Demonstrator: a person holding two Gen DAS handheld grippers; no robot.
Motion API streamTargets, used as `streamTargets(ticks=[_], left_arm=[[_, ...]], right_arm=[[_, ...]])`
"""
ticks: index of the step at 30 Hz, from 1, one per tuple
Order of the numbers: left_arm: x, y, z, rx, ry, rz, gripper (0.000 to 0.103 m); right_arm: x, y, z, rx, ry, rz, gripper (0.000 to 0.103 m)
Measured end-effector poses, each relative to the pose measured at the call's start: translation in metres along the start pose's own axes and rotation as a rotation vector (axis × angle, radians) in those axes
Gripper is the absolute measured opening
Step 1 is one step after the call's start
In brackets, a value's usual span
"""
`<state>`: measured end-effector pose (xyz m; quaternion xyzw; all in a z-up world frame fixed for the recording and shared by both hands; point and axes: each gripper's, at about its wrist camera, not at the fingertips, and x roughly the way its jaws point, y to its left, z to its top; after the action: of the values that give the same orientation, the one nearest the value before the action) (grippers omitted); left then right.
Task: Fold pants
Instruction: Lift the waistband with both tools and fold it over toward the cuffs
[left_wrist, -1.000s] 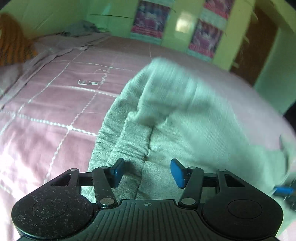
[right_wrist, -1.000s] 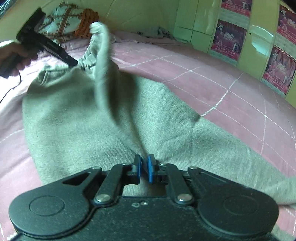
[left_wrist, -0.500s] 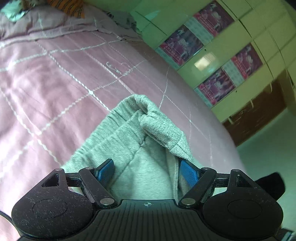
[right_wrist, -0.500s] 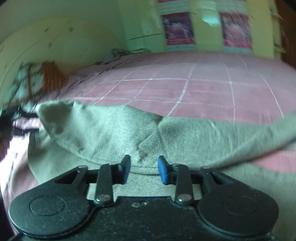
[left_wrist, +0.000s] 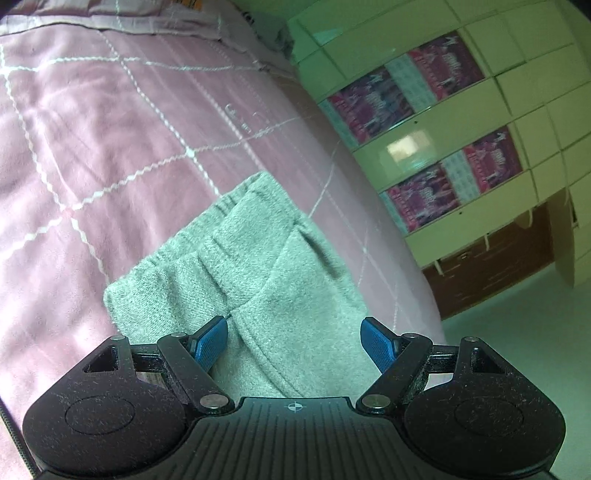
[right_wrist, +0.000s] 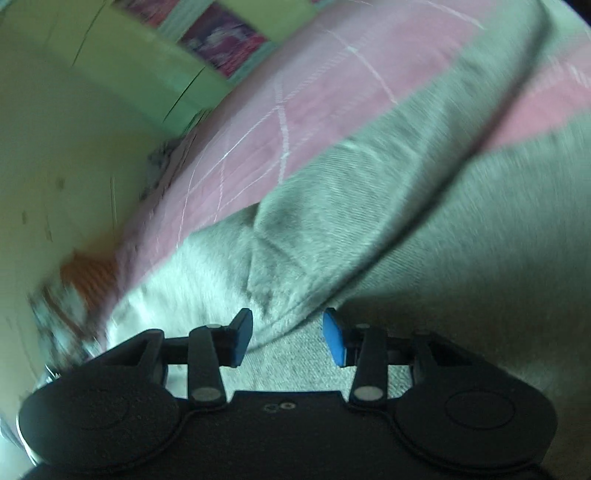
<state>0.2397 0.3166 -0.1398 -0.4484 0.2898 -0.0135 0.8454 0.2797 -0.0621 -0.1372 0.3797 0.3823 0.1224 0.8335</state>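
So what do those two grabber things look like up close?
Both are black plastic, each with two round discs at the sides, silver rivets and thin linkage bars ending in blue textured pads. The left gripper has a ribbed top with a small white crosshair mark and a black cable at its left edge. The right gripper has a plain grainy top with two tiny holes.

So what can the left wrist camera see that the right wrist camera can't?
Only the left wrist view shows the pants' waistband end, the floor and the open left hand-held gripper. Only the right wrist view, which is blurry, shows the long pant legs, something orange and the open right hand-held gripper. Both show the grey pants, the pink bedspread and purple posters.
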Motion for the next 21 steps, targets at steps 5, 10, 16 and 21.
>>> streamTargets(ticks=[5,10,16,21], left_arm=[[0.012,0.000,0.003,-0.017,0.005,0.021,0.078],[0.037,0.001,0.017,-0.030,-0.006,0.005,0.071],[0.022,-0.016,0.038,0.049,-0.032,0.007,0.021],[-0.019,-0.031,0.046,0.124,-0.018,-0.053,0.021]], right_arm=[[0.009,-0.013,0.005,0.085,-0.015,0.034,0.042],[0.023,-0.010,0.013,0.102,-0.026,0.034,0.042],[0.021,0.006,0.021,0.062,-0.059,-0.010,0.006],[-0.040,0.043,0.008,-0.117,-0.168,0.080,0.006]])
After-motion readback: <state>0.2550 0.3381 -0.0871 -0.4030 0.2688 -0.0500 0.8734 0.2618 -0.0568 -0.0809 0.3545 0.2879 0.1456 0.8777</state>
